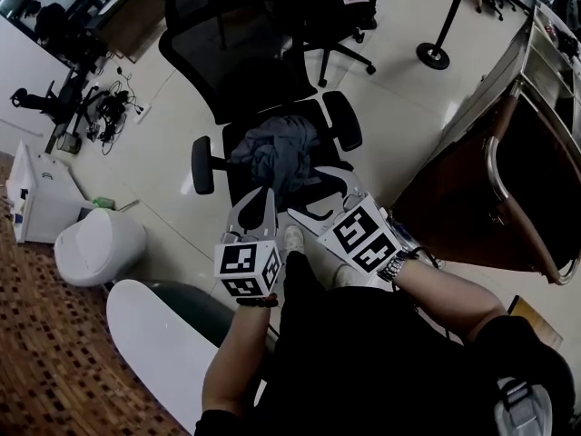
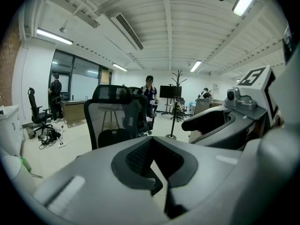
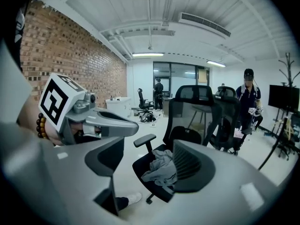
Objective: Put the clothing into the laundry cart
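Here: grey clothing (image 1: 277,153) heaped on office chair (image 1: 227,53) seat | pale tiled floor (image 1: 399,107) (glossy)

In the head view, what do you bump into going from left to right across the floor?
White round container → grey clothing on the black office chair → laundry cart.

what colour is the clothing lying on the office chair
The clothing is grey, bunched on the black chair. Best seen in the head view.
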`<state>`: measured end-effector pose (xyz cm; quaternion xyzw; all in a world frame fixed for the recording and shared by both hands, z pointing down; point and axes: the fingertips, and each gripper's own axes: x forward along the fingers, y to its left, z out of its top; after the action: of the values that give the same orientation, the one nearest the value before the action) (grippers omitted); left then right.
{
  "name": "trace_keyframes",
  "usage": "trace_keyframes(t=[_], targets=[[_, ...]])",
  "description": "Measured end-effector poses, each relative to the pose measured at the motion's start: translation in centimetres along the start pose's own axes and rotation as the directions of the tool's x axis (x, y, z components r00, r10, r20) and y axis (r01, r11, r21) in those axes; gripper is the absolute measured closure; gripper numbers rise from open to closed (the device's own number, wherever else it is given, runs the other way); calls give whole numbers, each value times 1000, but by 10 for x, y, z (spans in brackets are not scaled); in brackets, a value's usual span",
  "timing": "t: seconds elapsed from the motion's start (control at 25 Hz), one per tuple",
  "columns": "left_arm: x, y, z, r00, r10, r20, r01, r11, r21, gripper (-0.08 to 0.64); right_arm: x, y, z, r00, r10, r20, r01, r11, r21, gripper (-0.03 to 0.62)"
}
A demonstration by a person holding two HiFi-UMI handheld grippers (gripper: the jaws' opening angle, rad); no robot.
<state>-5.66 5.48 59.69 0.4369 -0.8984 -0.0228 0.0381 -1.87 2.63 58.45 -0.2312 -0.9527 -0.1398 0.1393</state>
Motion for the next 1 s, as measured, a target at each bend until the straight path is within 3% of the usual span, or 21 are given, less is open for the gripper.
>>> trace_keyframes(t=[0.44, 0.64, 1.0], targets=[[77, 135, -15, 996, -6, -88, -1, 997, -75, 557, 157, -50, -4, 982, 49, -181, -35, 996, 81, 125], [156, 211, -7, 988, -16, -153, -1, 994, -110, 557, 248, -115, -2, 959, 74, -273, -34, 989, 146, 79], [260, 304, -76, 958, -57, -280, 5, 983, -183, 557, 378, -184, -83, 912, 96, -399, 26, 957, 289, 41]])
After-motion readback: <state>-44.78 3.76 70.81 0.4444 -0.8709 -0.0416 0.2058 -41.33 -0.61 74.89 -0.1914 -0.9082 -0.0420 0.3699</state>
